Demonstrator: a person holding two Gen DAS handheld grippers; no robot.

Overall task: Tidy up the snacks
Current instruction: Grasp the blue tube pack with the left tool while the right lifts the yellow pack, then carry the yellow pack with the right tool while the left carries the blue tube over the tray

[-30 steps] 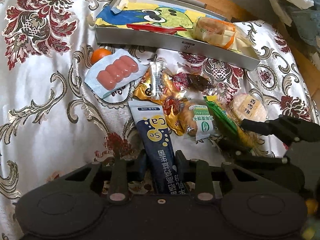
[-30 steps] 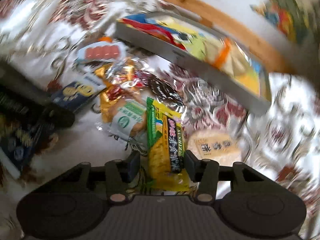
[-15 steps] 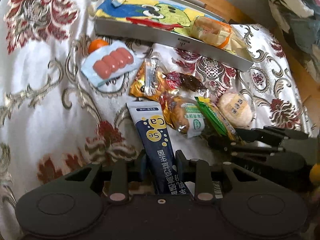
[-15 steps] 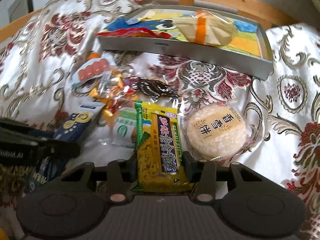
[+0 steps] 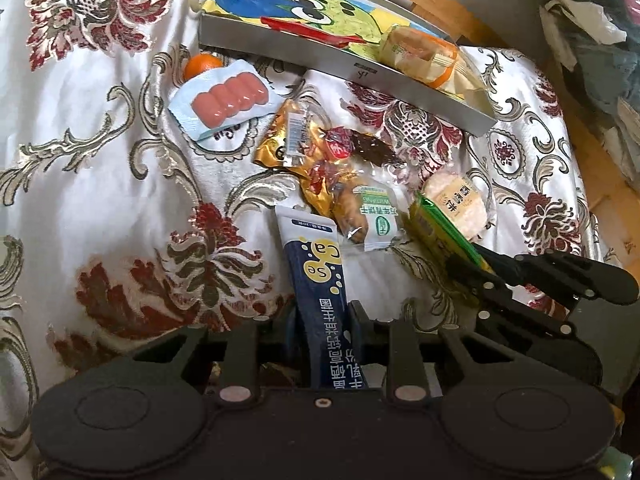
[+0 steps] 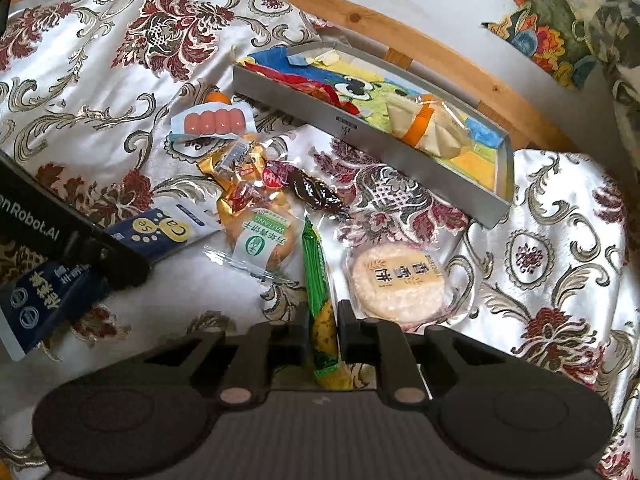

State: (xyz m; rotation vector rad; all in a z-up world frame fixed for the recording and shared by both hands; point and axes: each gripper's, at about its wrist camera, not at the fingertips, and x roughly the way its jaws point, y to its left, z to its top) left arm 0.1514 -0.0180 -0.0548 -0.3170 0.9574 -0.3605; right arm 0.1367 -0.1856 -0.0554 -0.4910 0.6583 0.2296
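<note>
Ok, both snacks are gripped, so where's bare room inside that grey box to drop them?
The grey box is bare along its left and middle, over the cartoon lining. Its right end is taken by the orange-banded pastry pack. In front of the box, the snack pile crowds the cloth.

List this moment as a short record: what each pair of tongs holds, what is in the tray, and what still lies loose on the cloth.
left tongs: shut on blue packet
right tongs: shut on green-yellow packet, held edge-on
tray: one orange-banded wrapped pastry
loose on cloth: sausage pack, orange fruit, gold wrapper, dark dried snack, green-label biscuit, round rice cracker
surface: floral cloth
</note>
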